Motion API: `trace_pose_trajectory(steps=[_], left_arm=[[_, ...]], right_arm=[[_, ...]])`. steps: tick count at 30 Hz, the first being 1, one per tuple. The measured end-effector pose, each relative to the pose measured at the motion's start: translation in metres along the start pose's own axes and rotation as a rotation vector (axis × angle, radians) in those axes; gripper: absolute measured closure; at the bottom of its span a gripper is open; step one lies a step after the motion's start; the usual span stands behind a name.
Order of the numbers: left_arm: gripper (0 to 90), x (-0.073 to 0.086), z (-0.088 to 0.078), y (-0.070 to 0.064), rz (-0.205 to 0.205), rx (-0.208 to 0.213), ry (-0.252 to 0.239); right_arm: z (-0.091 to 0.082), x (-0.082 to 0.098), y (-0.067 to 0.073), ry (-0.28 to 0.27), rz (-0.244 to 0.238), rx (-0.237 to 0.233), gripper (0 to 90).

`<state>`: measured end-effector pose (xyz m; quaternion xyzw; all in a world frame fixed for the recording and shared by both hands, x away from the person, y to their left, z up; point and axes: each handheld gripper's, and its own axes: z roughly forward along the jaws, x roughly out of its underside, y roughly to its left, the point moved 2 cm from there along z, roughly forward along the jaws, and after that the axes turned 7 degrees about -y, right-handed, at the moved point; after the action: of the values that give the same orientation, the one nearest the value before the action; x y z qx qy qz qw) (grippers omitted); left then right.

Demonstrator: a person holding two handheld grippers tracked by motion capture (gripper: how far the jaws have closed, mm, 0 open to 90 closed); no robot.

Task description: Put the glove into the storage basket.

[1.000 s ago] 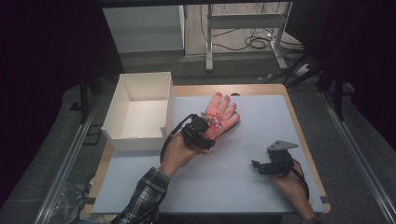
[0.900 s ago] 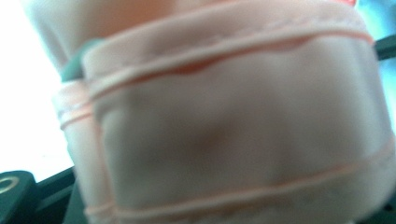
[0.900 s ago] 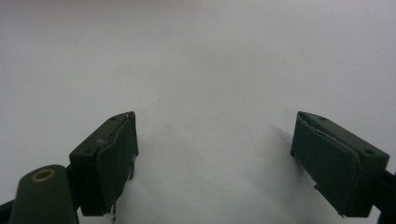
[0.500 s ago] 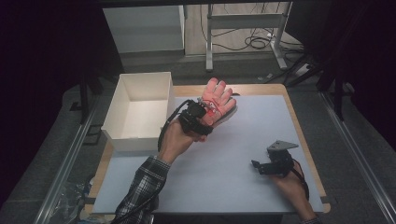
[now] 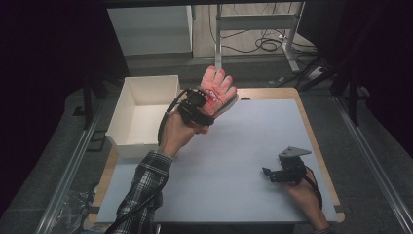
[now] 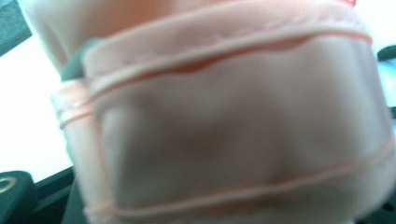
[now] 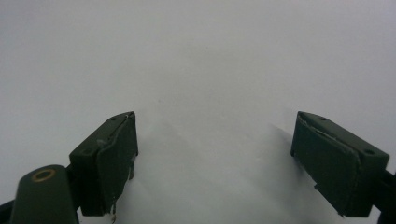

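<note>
The left gripper (image 5: 207, 105) is clamped on the pink glove (image 5: 217, 90), held above the far part of the surface (image 5: 234, 161), just right of the white box (image 5: 141, 114). The right gripper (image 5: 280, 174) rests near right, jaws wide, empty. Risk: limp fabric may slip free or snag the box rim.

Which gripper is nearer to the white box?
Left. The left gripper, shut on the pink glove, is raised just beside the white box's right wall. The right gripper rests open on the table's near right part, well away from it.
</note>
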<state>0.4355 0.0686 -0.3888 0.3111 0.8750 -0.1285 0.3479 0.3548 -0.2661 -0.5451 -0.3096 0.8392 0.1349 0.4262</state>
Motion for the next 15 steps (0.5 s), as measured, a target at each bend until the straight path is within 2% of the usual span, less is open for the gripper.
trace_pose_trajectory(steps=[8, 15], left_arm=[[42.2, -0.004, -0.02, 0.023, -0.042, -0.05, -0.019], [42.1, -0.001, -0.035, 0.044, -0.092, -0.091, -0.038]], right_arm=[[0.0, 0.0, 0.0, 0.0, 0.0, 0.0, 15.0], [0.0, 0.0, 0.0, -0.002, 0.0, 0.0, 15.0]])
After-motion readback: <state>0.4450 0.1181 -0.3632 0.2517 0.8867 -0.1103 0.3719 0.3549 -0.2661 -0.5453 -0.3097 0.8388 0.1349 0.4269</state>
